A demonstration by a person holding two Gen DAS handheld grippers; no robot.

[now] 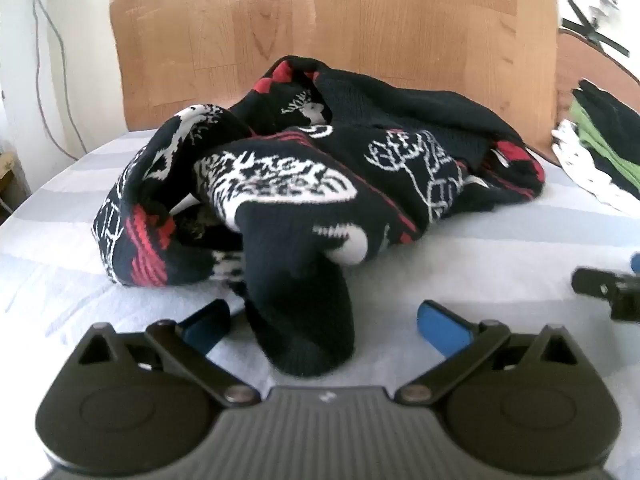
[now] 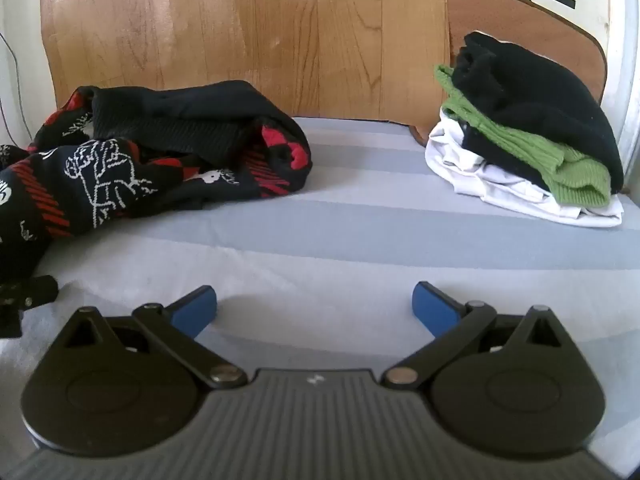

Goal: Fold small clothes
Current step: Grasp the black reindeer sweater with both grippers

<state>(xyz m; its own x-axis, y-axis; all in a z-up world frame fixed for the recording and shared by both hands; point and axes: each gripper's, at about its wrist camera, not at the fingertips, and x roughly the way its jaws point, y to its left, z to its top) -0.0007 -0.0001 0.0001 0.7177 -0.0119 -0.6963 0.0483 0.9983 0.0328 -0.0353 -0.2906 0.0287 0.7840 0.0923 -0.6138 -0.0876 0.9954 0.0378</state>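
A crumpled black knit sweater with red and white patterns lies in a heap on the striped bed sheet. One black sleeve hangs forward between the blue fingertips of my left gripper, which is open around it. In the right wrist view the sweater lies at the left. My right gripper is open and empty over bare sheet. Part of my right gripper shows at the right edge of the left wrist view.
A stack of folded clothes, black, green and white, sits at the back right of the bed; it also shows in the left wrist view. A wooden panel stands behind the bed. A cable hangs on the left wall.
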